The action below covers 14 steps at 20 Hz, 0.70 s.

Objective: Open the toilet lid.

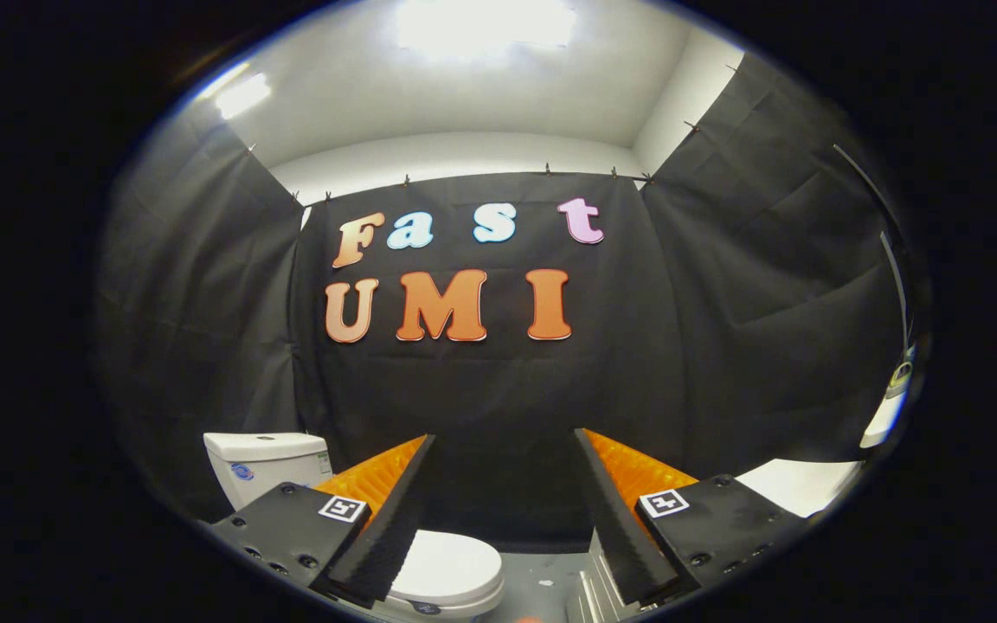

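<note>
A white toilet stands low on the floor below my gripper. Its tank point(266, 463) rises behind my left finger, against the black cloth wall. The white lid point(451, 571) lies flat and closed over the bowl, partly hidden under my left finger. My gripper point(505, 450) hangs well above the toilet, open wide, with nothing between its fingers. The lid sits below and slightly left of the gap between the fingers.
Black cloth walls close the booth at the back and both sides. Grey floor point(542, 584) shows to the right of the toilet. A white ridged object point(595, 593) sits on the floor under my right finger. A white surface point(797, 484) lies at the right.
</note>
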### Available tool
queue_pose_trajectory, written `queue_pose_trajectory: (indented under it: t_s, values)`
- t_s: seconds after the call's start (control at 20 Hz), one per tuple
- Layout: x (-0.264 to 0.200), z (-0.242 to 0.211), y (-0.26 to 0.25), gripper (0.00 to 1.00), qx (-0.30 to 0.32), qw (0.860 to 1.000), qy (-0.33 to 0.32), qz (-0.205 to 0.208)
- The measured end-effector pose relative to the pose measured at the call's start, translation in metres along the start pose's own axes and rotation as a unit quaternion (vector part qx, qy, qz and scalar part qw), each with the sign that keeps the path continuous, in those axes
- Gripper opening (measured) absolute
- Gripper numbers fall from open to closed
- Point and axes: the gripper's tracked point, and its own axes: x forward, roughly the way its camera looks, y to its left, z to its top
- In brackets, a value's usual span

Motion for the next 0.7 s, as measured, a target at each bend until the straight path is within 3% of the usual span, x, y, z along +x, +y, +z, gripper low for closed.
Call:
queue_pose_trajectory:
  t_s: [0.4, 0.7]
  values:
    - [0.063, -0.006, 0.022, 0.99, 0.053, 0.998, -0.008, 0.017]
    - [0.050, -0.089, 0.067, 0.98, 0.134, 0.987, 0.060, 0.057]
